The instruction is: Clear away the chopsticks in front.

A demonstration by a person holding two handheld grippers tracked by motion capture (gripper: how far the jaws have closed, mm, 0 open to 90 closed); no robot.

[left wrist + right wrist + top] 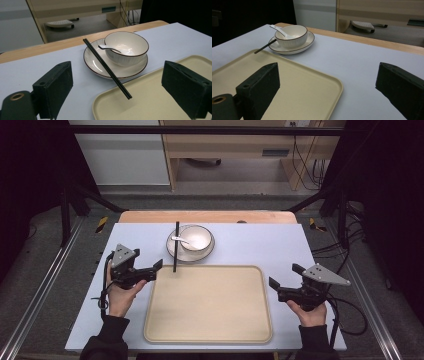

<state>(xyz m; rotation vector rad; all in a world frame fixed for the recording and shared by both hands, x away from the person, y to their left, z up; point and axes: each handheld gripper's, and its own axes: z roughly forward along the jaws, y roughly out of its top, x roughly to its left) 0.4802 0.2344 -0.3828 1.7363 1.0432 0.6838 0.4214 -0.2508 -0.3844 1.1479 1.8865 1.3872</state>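
Chopsticks (176,246) lay propped on plate (172,251) rim, tips overhanging tray (150,320) far-left corner; a nudge could roll them off. Left gripper (159,268) and right gripper (282,275) both gaped wide, empty.

The bowl (127,47) and plate (100,65) at the far centre are white with dark brown rims; the bowl is ribbed. The spoon (106,47) is white, the chopsticks (107,68) black, the near tray (210,305) cream, the table (280,245) pale lavender.

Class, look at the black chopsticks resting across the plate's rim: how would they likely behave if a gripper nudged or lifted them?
The chopsticks look thin, stiff and light. They lie propped on the plate rim, their tips overhanging the tray, so a nudge would probably pivot or slide them off. Being two loose sticks, they may separate when gripped.
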